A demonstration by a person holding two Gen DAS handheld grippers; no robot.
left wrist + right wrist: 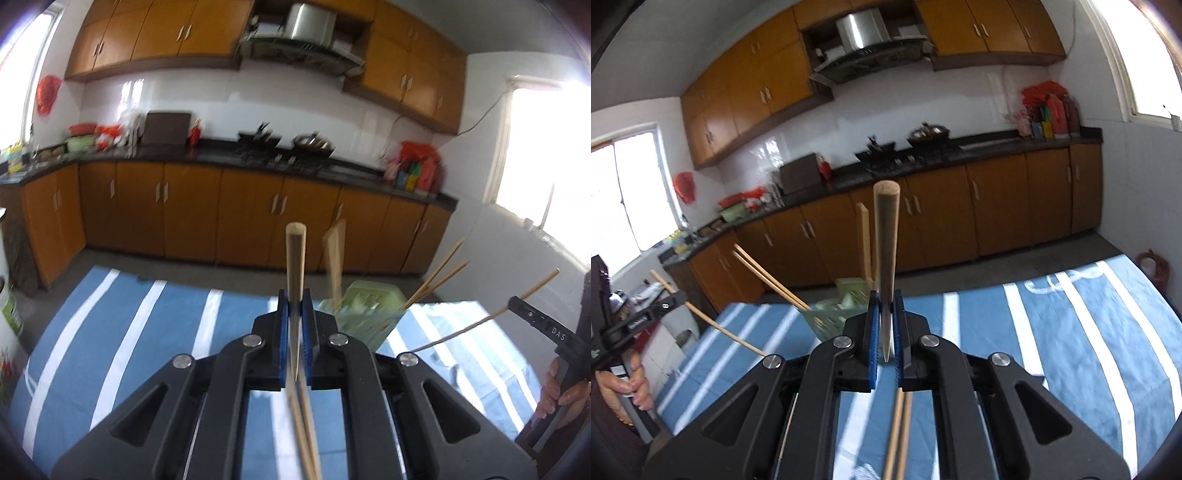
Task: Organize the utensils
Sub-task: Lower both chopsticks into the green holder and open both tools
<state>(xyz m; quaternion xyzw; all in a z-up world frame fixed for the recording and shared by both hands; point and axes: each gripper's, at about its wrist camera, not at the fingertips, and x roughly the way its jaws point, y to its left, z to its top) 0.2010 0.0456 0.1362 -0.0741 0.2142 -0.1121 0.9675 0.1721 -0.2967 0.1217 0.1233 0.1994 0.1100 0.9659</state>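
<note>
My left gripper (pixel 295 314) is shut on a wooden chopstick (pixel 295 258) that points away from me, raised above the table. My right gripper (pixel 886 314) is shut on another wooden chopstick (pixel 885 236), also raised. A pale green slotted utensil holder (pixel 364 314) stands on the table just right of the left gripper; it also shows in the right wrist view (pixel 846 306), just left of the right gripper. It holds a flat wooden utensil (pixel 334 258) and two chopsticks (pixel 436 280). The right gripper shows at the left view's right edge (pixel 535 314).
The table carries a blue cloth with white stripes (pixel 155 332). More chopsticks lie on it below each gripper (pixel 899 435). Beyond the table are orange kitchen cabinets (pixel 184 218) and a dark counter with a stove and pans (pixel 291 147). A white bucket (pixel 9 306) stands at the left.
</note>
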